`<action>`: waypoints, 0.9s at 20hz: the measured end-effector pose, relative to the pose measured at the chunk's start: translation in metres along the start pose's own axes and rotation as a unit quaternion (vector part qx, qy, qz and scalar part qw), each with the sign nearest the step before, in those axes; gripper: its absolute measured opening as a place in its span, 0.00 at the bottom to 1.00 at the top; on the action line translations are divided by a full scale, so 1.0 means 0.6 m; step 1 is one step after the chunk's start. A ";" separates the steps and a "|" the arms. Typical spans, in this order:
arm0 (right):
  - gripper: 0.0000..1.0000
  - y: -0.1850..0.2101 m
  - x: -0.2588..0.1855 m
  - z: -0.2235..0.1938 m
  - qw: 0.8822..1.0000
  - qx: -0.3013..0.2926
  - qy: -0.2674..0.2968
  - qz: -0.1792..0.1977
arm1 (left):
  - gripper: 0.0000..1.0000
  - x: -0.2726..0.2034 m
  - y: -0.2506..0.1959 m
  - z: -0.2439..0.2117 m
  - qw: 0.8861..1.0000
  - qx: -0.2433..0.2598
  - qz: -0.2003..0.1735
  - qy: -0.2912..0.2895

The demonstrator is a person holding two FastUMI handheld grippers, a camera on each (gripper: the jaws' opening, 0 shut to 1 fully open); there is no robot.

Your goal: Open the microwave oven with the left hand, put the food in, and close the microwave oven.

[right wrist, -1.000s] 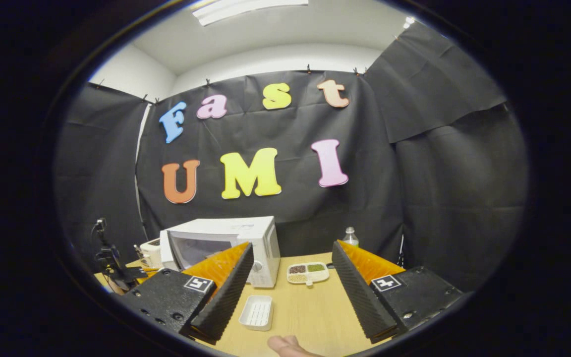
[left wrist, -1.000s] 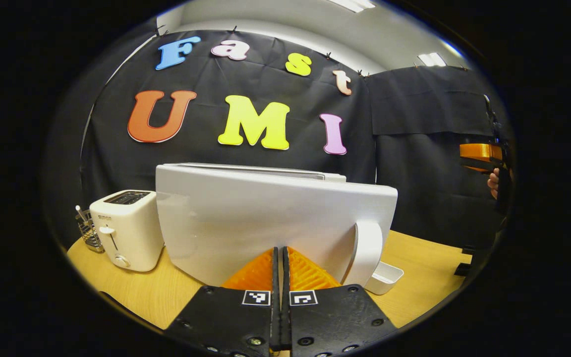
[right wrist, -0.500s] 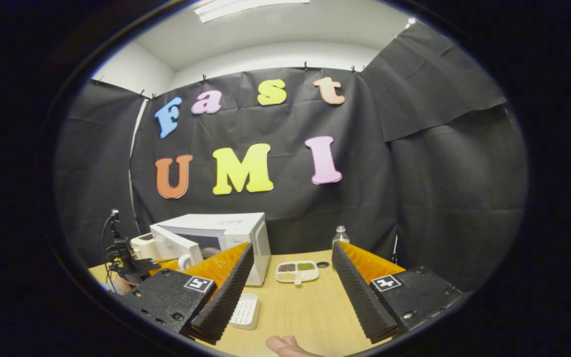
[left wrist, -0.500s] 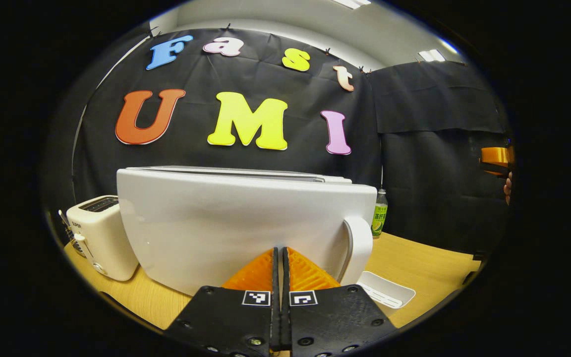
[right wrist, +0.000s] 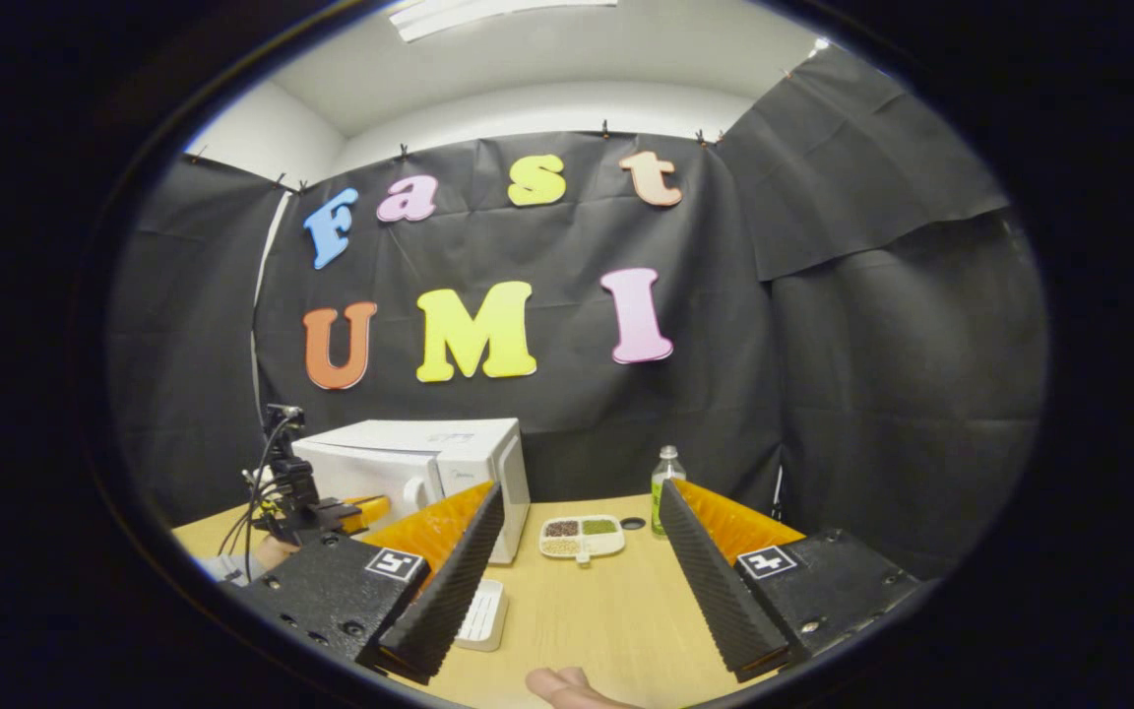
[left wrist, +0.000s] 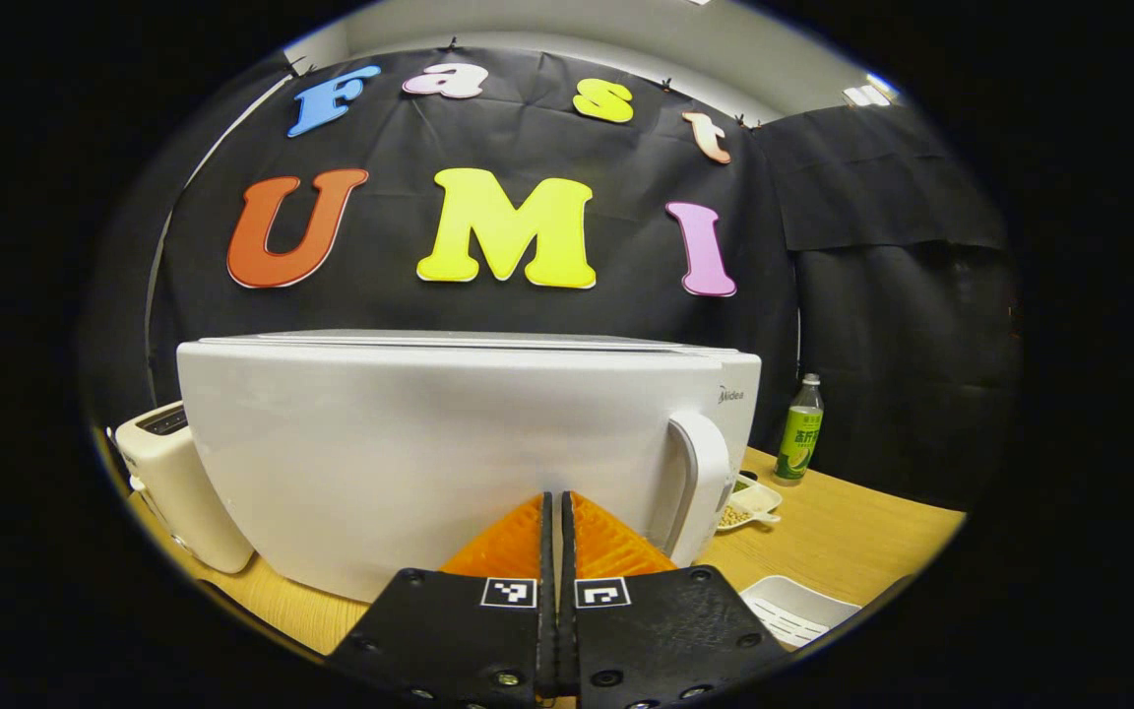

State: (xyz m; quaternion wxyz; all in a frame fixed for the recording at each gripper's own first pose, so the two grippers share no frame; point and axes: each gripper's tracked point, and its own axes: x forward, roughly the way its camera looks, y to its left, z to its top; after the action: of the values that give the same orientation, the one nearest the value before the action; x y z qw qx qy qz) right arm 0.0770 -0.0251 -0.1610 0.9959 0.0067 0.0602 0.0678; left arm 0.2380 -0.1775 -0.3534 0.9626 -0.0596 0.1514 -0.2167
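Observation:
The white microwave (left wrist: 449, 443) stands right in front of my left gripper (left wrist: 555, 497), which is shut, its tips against the door's front, left of the white handle (left wrist: 700, 487). The door lies close against the body; whether it is latched I cannot tell. In the right gripper view the microwave (right wrist: 429, 458) is at the back left with the left gripper (right wrist: 360, 512) before it. A sectioned dish of food (right wrist: 582, 535) sits on the table right of it. My right gripper (right wrist: 579, 492) hangs open above the table, holding nothing.
A white toaster (left wrist: 168, 483) stands left of the microwave. A green-labelled bottle (right wrist: 663, 475) is behind the dish. A white ridged tray (right wrist: 481, 612) lies on the wooden table (right wrist: 597, 630) near my right gripper's left finger. A person's fingertip (right wrist: 567, 686) shows at the bottom.
The microwave door has swung from well open to nearly against the body, with my shut left gripper following it. The right gripper stayed open and barely shifted.

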 end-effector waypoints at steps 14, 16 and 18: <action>0.92 -0.009 -0.018 -0.015 0.999 0.019 0.017 -0.025 | 0.07 -0.007 0.025 -0.009 0.998 -0.017 0.043 0.039; 0.92 -0.010 -0.022 -0.019 0.999 0.021 0.019 -0.028 | 0.11 -0.029 0.020 0.001 0.998 -0.029 0.042 0.040; 0.92 -0.013 -0.023 -0.025 0.999 0.023 0.023 -0.032 | 0.22 -0.061 0.004 0.017 0.998 -0.039 0.035 0.038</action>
State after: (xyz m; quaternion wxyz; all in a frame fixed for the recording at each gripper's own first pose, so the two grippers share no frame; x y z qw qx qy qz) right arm 0.0625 -0.0344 -0.1745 0.9955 0.0266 0.0847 0.0346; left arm 0.2105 -0.1590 -0.3345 0.9602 -0.0838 0.1979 -0.1786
